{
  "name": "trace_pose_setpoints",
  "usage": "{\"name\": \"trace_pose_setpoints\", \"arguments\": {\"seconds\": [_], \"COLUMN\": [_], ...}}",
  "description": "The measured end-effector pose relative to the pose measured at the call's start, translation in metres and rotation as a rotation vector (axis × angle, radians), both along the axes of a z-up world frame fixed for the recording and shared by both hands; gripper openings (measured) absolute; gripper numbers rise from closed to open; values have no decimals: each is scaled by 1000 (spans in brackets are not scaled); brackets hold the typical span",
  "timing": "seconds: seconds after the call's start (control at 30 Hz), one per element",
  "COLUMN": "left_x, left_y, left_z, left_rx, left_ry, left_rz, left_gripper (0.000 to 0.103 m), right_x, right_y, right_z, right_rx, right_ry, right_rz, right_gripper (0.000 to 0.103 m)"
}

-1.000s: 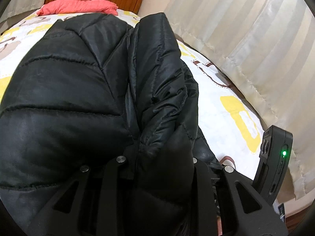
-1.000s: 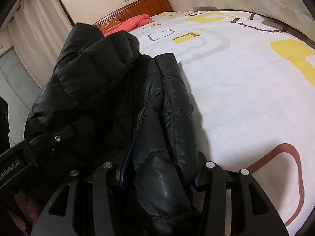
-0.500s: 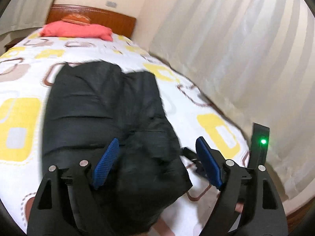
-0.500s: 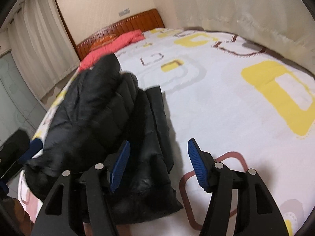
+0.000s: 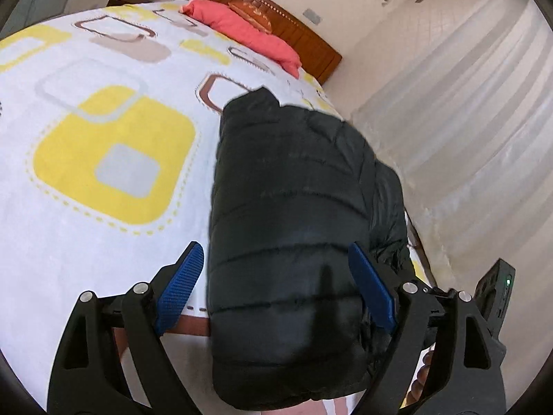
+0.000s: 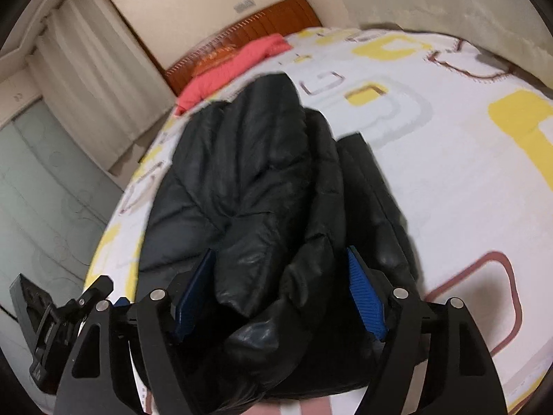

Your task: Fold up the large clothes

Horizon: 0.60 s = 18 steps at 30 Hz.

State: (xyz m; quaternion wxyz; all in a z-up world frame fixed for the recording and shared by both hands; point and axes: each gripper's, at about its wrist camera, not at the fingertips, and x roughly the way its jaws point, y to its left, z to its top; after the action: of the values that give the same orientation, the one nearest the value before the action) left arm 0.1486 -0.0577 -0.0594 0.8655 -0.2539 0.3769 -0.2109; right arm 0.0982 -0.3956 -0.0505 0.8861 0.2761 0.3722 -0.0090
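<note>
A black quilted puffer jacket [image 5: 293,214] lies folded lengthwise on the bed near its foot edge. It also shows in the right wrist view [image 6: 262,200], bunched and puffy. My left gripper [image 5: 276,283] is open, its blue pads [image 5: 179,287] apart on either side of the jacket's near end, above it. My right gripper [image 6: 280,290] is open too, its blue pads [image 6: 366,294] spread around the near end of the jacket without gripping it.
The bed has a white sheet with yellow and brown squares [image 5: 114,159]. A red pillow [image 5: 249,34] lies by the wooden headboard [image 6: 262,20]. Pale curtains [image 5: 466,131] hang along one side. The other gripper's body [image 6: 45,328] shows at lower left in the right wrist view.
Both grippers were shut on the jacket a second ago. They have let go, opened wide and pulled back and up; the jacket now lies on the bed.
</note>
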Motion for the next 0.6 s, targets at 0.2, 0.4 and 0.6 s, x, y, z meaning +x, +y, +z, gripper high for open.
{"name": "trace_pose_setpoints", "arguments": {"seconds": [0.2, 0.4, 0.6], "left_x": [6, 15, 18], "left_y": [-28, -59, -45], "left_z": [-25, -53, -42], "left_rx": [36, 163, 113], "left_ry": [57, 78, 114], "left_rz": [-63, -62, -116], "left_gripper": [87, 86, 85], "right_x": [-4, 3, -3], "right_y": [-32, -52, -47], "right_z": [-33, -73, -59], "right_rx": [24, 93, 64], "right_ry": [89, 91, 72], "right_rz": [-37, -45, -31], "right_gripper": [29, 25, 33]}}
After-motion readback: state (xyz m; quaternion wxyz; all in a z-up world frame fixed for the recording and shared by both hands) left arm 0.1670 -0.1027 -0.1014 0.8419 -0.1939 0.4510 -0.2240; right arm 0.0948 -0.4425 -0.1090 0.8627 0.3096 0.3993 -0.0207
